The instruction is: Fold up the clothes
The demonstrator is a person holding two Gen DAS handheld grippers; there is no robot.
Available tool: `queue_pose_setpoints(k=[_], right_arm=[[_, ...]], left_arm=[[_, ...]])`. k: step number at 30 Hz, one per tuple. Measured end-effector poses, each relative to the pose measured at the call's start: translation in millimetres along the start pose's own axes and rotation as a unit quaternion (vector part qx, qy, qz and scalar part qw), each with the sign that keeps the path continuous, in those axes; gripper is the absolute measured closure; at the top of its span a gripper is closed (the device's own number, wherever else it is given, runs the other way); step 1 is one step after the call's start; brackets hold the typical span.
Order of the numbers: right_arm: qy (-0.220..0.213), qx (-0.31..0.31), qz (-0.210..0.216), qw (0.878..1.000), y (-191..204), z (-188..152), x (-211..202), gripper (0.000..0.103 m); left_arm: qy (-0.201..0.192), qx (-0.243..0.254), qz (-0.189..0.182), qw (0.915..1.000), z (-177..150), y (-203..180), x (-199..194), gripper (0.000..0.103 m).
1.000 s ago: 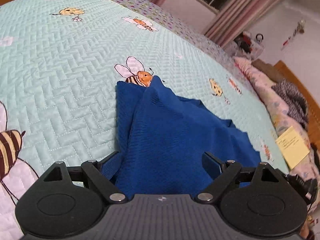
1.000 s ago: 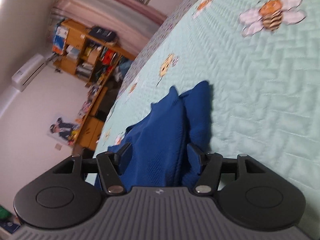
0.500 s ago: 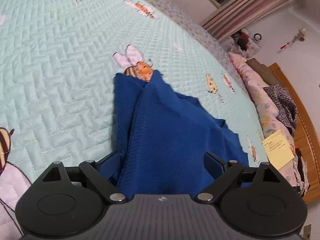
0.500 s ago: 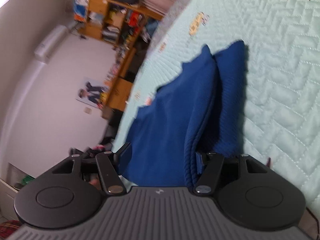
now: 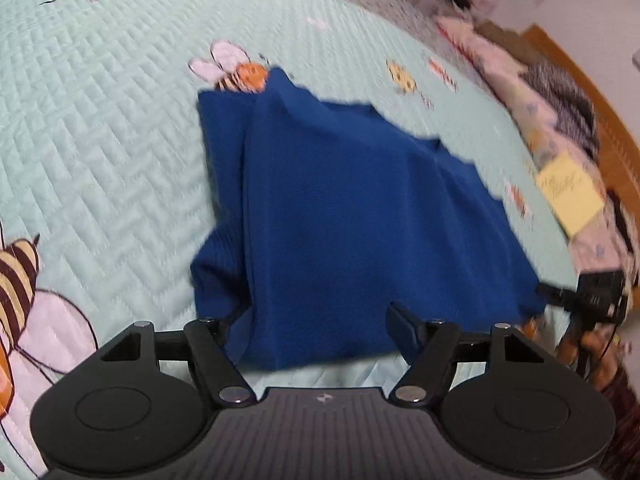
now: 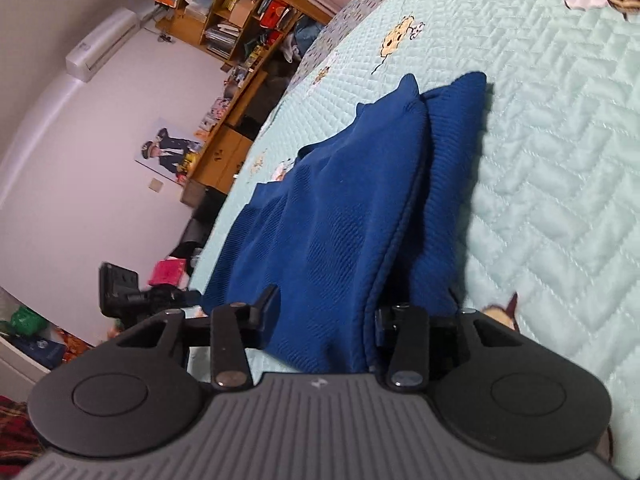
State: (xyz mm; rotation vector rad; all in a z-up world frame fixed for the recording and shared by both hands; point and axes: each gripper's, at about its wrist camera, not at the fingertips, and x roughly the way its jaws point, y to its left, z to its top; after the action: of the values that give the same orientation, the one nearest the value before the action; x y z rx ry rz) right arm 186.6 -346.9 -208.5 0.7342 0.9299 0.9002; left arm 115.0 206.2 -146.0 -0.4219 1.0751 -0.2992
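The blue garment (image 5: 360,216) hides the left tool's (image 5: 320,320) left fingertip and part of a bee print ahead. In the right view its hem covers the right tool's (image 6: 324,316) right pad. The left view is blurred.

Right gripper (image 6: 320,312) closing, blue garment (image 6: 352,216) between fingers (image 6: 262,308); mint quilted bed (image 6: 560,160) filling frame right.

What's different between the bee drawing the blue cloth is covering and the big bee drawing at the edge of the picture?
In the left wrist view, the small bee lies at the far tip of the blue cloth, which hides part of its orange body; the big bee lies beside the left gripper, clear of the cloth but cut off by the frame. The small one shows pale wings above; the big one shows bold brown stripes. Both are pictures on the mint quilt.
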Motion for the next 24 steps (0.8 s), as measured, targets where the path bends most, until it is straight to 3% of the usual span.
queue_pose_setpoints(k=[2, 4, 6, 7, 9, 10, 11, 15, 18, 21, 24], right_arm=[[0.004, 0.009, 0.009, 1.000, -5.4, -2.5, 0.4, 0.056], [-0.001, 0.014, 0.014, 1.000, -7.6, -1.6, 2.8, 0.056], [-0.002, 0.012, 0.009, 1.000, -6.2, 0.9, 6.6, 0.056], [0.000, 0.009, 0.002, 1.000, -4.4, 1.8, 9.0, 0.059], [0.003, -0.001, -0.020, 1.000, 0.1, 2.8, 12.5, 0.073], [0.003, -0.007, -0.035, 0.999, 2.3, 2.7, 12.7, 0.089], [0.001, -0.012, -0.040, 0.999, 4.0, 2.0, 12.1, 0.098], [-0.034, -0.019, 0.001, 0.999, 7.8, -4.0, 0.0, 0.098], [-0.068, -0.009, 0.054, 0.996, 5.7, -14.6, -14.4, 0.098], [-0.079, 0.006, 0.087, 0.993, -0.2, -33.0, -20.7, 0.098], [-0.075, 0.034, 0.069, 0.994, -18.5, -51.1, -19.3, 0.098]], left_arm=[[0.013, -0.010, 0.012, 0.9998, -0.6, 3.8, 9.9, 0.032], [0.010, -0.034, -0.005, 0.9994, 2.5, 11.3, 15.8, 0.034], [0.001, -0.067, -0.032, 0.9973, 7.3, 19.6, 17.6, 0.045], [0.001, -0.072, -0.033, 0.9968, 8.0, 20.9, 18.0, 0.054], [0.001, -0.071, -0.023, 0.9972, 8.3, 21.6, 18.5, 0.074], [0.001, -0.063, -0.010, 0.9980, 7.4, 19.8, 18.1, 0.100], [0.002, -0.054, 0.002, 0.9985, 6.5, 17.9, 17.7, 0.098], [-0.038, -0.060, -0.035, 0.9969, -0.5, 24.5, 3.1, 0.098], [-0.084, -0.074, -0.091, 0.9896, -10.8, 34.2, -16.8, 0.098], [-0.083, -0.074, -0.114, 0.9872, -23.0, 44.5, -23.4, 0.098], [-0.045, -0.072, -0.081, 0.9931, -32.8, 49.7, -7.8, 0.098]])
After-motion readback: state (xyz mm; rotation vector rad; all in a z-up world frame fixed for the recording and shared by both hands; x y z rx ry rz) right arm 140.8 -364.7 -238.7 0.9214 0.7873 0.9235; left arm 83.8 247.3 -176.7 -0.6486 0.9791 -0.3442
